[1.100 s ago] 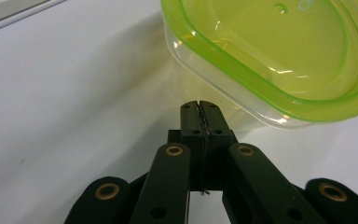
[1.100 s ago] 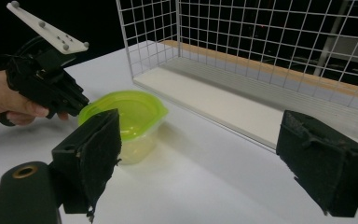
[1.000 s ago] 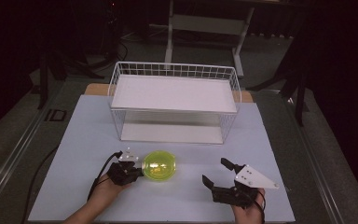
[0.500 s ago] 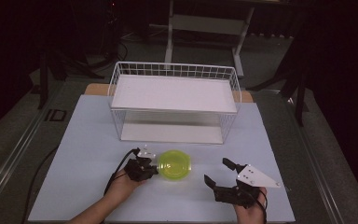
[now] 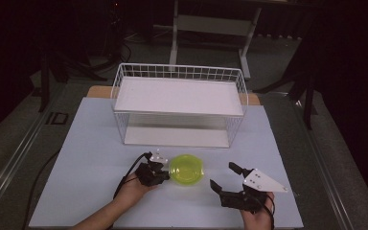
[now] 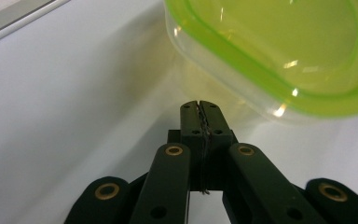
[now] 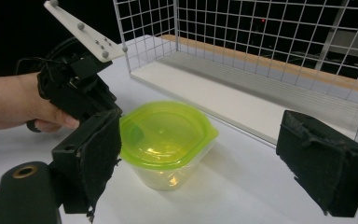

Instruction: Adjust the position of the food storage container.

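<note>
A pale lavender table top (image 5: 91,158) carries everything; on its far half stands a white wire-mesh basket rack with two white shelf boards (image 5: 179,103), well apart from both hands. Near the table's front edge, between the two grippers, sits a round clear plastic container with a lime-green lid (image 5: 187,168), upright and resting on the table in front of the rack; the right gripper view shows it centred between that gripper's jaws but farther off. The right gripper (image 5: 226,178), held in a hand at the lower right, stands wide open with nothing between its padded jaws, near the container but apart from it. The left gripper (image 5: 164,174) lies just beside the container's left side; its jaws are pressed together on nothing, their tips just short of the container's wall in the left gripper view.
</note>
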`<action>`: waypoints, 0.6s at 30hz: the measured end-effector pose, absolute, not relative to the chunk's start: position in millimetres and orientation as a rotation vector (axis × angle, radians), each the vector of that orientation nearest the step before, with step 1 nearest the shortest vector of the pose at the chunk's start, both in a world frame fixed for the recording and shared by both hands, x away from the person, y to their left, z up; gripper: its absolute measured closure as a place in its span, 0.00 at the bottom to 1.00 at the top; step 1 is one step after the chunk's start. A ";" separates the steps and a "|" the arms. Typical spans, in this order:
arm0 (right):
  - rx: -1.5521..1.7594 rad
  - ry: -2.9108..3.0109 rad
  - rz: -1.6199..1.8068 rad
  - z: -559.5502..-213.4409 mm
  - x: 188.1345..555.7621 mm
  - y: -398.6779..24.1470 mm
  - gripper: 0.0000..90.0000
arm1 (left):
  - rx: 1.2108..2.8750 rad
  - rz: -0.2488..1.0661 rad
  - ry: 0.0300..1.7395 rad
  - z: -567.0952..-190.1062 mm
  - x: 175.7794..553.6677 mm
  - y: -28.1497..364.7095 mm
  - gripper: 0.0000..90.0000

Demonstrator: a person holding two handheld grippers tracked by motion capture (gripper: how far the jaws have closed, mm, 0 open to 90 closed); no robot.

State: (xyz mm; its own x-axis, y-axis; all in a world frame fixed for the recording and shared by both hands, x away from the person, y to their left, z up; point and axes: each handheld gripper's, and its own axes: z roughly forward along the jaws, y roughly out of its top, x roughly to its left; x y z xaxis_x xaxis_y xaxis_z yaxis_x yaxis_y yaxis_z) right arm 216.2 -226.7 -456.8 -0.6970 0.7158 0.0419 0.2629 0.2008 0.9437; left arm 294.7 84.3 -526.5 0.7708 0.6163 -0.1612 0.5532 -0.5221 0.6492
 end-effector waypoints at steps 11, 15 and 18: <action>0.899 2.091 1.471 -458.2 216.7 -222.7 0.15 | 2.066 0.094 0.809 -507.5 268.2 135.4 0.89; 0.892 2.106 1.461 -459.7 217.6 -221.1 0.15 | 2.009 0.100 0.779 -499.8 259.0 145.8 0.67; 0.895 2.108 1.456 -460.5 218.0 -220.6 0.15 | 1.952 0.082 0.776 -492.5 253.7 153.2 0.53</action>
